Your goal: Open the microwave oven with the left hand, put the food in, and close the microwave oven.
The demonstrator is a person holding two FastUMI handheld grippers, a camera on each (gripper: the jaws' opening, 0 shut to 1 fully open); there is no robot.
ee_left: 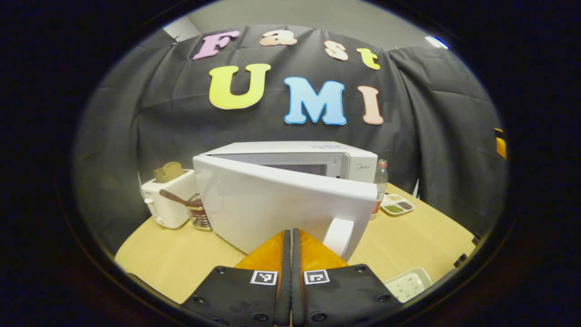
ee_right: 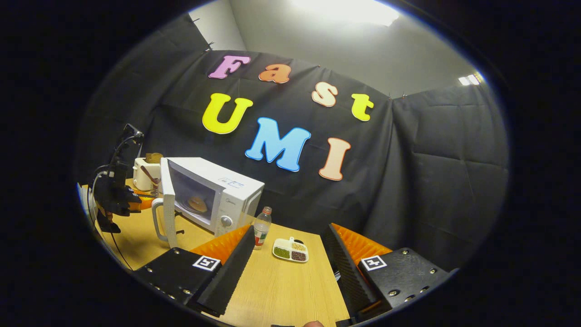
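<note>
The white microwave [ee_right: 233,190] stands on the wooden table [ee_right: 277,286] with its door [ee_right: 165,204] swung out to the left. A brown piece of food [ee_right: 197,203] lies inside the cavity. In the left gripper view the door's outer face [ee_left: 272,204] stands right in front of my left gripper [ee_left: 290,232], which is shut with nothing between its orange fingers, just left of the door handle [ee_left: 338,236]. The right gripper view shows that left gripper [ee_right: 115,195] beyond the door. My right gripper [ee_right: 290,228] is open and empty over the table, right of the microwave.
A white toaster [ee_left: 165,200] with bread and a utensil holder [ee_left: 199,215] stand left of the microwave. To its right are a bottle [ee_right: 261,231] and a small divided dish [ee_right: 290,250]. A white tray [ee_left: 408,284] lies near the table's front right edge.
</note>
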